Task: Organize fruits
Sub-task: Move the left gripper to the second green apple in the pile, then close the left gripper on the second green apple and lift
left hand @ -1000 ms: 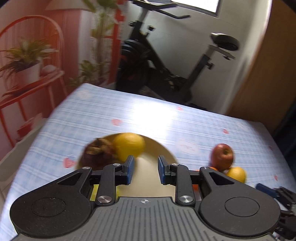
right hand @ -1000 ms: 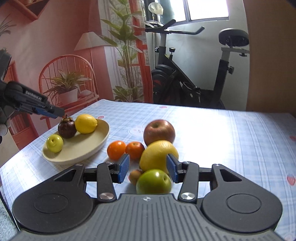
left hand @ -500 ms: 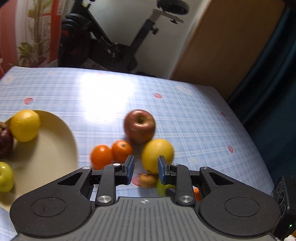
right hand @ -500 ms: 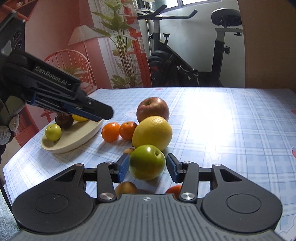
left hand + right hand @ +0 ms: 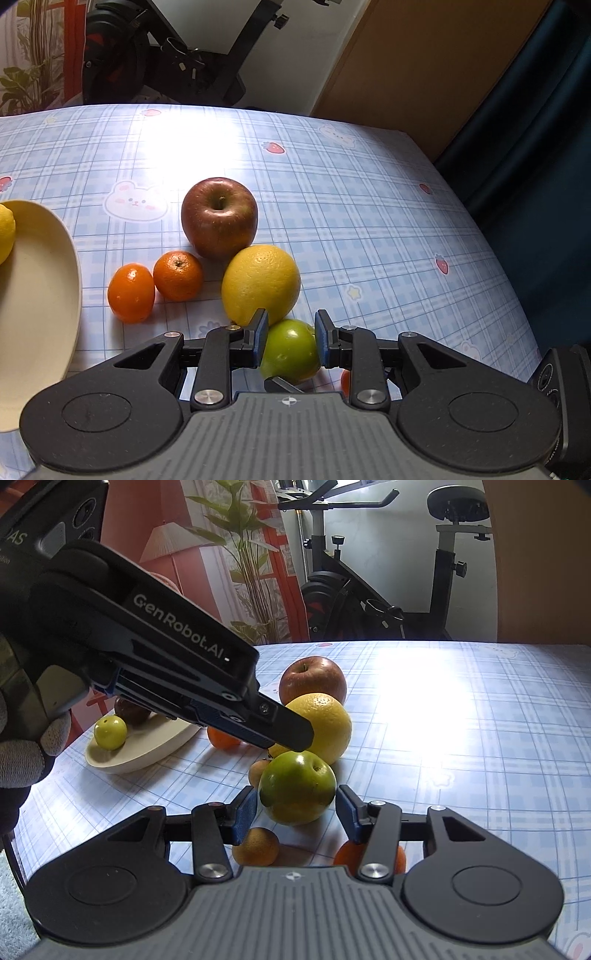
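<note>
Centrally, the green apple (image 5: 297, 788) is seen on the checked tablecloth (image 5: 461, 738), at the near edge of a cluster of fruit. It is flanked closely by the blue pads of the right gripper (image 5: 296, 793), whose jaws have just been opening; no firm press on the apple can be made out. Just above the apple's top the tip of the left gripper (image 5: 290, 319) is held, angled downward, its fingers parted only narrowly with nothing clamped between them. Behind the apple a large yellow citrus (image 5: 321, 725) is found, and behind that a red apple (image 5: 312, 679). Two mandarins (image 5: 131, 293) (image 5: 178, 275) are set beside the citrus, toward the cream plate (image 5: 147, 753). On the plate a small green fruit (image 5: 110, 732) and a dark fruit (image 5: 131, 710) are seen.
</note>
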Motion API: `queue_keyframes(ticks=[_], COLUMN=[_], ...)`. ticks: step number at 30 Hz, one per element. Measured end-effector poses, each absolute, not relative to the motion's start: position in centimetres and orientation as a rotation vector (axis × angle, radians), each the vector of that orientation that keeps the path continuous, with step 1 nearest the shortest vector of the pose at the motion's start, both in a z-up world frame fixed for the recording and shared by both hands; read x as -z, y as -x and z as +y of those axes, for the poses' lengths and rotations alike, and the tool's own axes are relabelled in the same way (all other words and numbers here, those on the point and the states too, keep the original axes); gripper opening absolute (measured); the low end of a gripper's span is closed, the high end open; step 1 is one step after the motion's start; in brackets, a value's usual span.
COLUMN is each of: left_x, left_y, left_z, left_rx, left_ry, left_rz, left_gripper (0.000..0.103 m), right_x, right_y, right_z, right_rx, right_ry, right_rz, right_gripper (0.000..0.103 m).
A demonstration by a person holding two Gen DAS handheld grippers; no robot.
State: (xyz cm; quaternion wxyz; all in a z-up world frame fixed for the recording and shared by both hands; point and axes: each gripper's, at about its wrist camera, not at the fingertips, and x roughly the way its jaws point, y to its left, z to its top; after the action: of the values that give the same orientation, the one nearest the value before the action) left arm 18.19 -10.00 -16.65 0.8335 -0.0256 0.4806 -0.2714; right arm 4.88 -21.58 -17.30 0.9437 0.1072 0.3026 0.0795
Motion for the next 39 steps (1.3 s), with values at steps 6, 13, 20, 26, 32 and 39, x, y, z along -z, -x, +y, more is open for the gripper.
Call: queue_keyframes(ticks=[6,13,20,26,32,39], left_x=[16.9,16.8,16.8,16.9,17.0,16.8], left_y=[-18.2,-18.1,-17.9,-17.9,-17.8,-17.5], left_z=[-10.9,-9.7,-8.2,-7.4,-6.7,-6.1], left_rx=[0.567,0.564,0.569,0.554,0.557,0.567], left_ry=[0.012,0.013,0.047,0.095,0.116,0.133], left_rz=[1.021,1.030,1.025,1.040,1.029,1.027], left_gripper=[0.028,0.028,0.028,0.028,0.028,0.027], right_x=[16.9,17.3,17.5,17.2,17.5,17.5], right_y=[-4.8,-5.4,-5.9,-6.5,-6.7,-6.7], right_z=[-21.3,-21.1,-21.2,-21.0,-20.3,-19.9], right_rx=[-0.180,-0.193,-0.219,-0.226,-0.217,-0.215], right_ry=[-0.205,-0.206,-0.256,-0.250,-0.218,-0.186], right_rz=[0.604,0.625,0.634,0.667,0.674,0.665], right_gripper=[0.051,0.051,0.051,0.050,0.050,0.048])
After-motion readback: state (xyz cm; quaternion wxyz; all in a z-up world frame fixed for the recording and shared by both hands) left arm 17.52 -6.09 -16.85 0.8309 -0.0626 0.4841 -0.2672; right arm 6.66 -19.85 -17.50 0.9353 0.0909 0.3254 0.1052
